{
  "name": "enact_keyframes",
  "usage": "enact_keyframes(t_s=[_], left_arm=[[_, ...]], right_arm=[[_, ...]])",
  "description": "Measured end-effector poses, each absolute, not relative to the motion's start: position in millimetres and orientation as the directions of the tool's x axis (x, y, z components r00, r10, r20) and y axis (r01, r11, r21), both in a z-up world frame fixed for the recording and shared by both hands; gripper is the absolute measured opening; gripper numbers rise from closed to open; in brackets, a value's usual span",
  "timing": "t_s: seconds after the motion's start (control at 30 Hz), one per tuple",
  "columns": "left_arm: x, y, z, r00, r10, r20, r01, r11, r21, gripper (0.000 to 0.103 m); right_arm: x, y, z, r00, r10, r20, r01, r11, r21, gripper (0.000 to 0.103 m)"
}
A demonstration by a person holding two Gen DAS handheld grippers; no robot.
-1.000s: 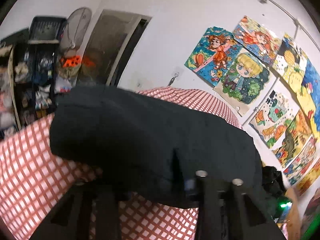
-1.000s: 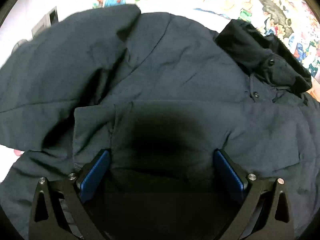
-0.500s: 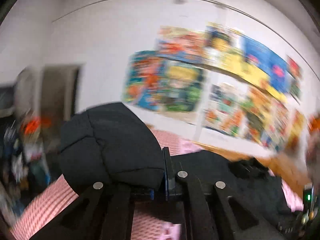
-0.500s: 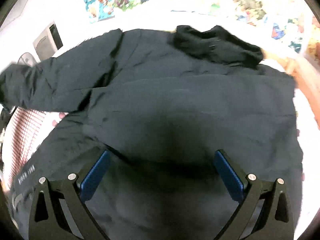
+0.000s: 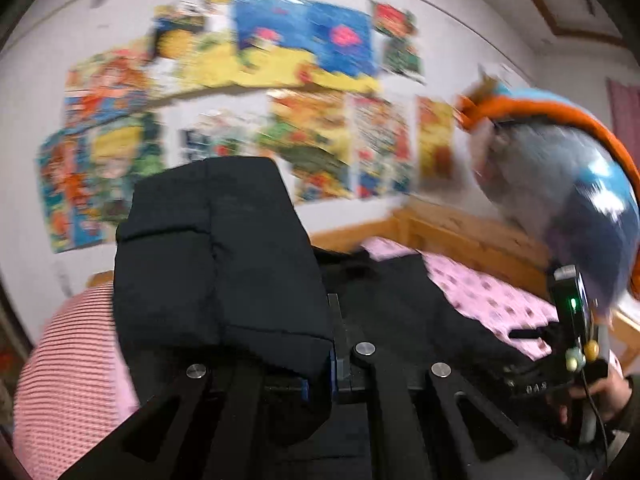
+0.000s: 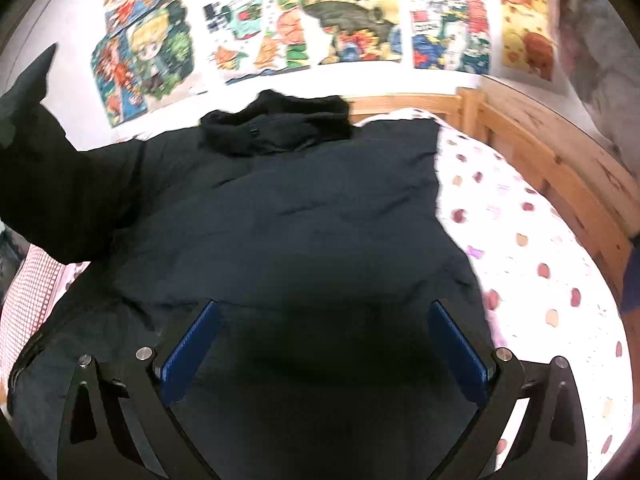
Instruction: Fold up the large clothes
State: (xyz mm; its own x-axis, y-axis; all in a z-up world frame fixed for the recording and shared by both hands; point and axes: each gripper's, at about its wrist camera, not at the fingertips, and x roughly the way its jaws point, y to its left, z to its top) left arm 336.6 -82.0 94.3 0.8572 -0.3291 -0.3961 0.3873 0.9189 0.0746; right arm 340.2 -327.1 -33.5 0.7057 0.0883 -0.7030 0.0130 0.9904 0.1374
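Posters (image 6: 348, 20) on wall | left hand-held gripper (image 5: 320, 364) pinching jacket (image 6: 300, 220) sleeve | right hand-held gripper (image 6: 324, 344) spread above jacket

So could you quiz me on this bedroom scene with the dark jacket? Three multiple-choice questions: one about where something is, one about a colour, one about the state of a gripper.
1. Where does the jacket lie?
A. on the bed
B. on a chair
C. on the floor

2. What colour are the right gripper pads?
A. red
B. blue
C. yellow

3. How is the left gripper?
A. wide open, empty
B. shut on the sleeve
C. holding a poster

Answers:
1 A, it is spread over the dotted sheet inside the wooden bed frame.
2 B, both pads show blue.
3 B, the sleeve is pinched in its closed jaws.
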Motion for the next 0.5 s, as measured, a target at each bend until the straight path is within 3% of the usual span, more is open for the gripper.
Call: enact_keyframes(t_s=[0.13, 0.33, 0.43, 0.5], left_arm=[[363, -131, 61, 0.721, -0.432, -0.542, 0.517, 0.856, 0.007, 0.007], [380, -171, 13, 0.532, -0.525, -0.664, 0.639, 0.764, -0.092, 0.012], [382, -177, -7, 0.442, -0.533, -0.722, 0.681, 0.723, -0.118, 0.029], [382, -172, -13, 0.377, -0.564, -0.734, 0.698, 0.694, -0.175, 0.06]], right_arm=[[341, -347, -48, 0.697, 0.058, -0.715, 0.057, 0.989, 0.135, 0.102], [343, -374, -68, 0.656, 0.053, -0.753, 0.117, 0.978, 0.171, 0.102], [341, -383, -75, 0.659, 0.083, -0.747, 0.138, 0.964, 0.228, 0.102], [341, -386, -77, 0.668, 0.108, -0.736, 0.132, 0.957, 0.26, 0.102]])
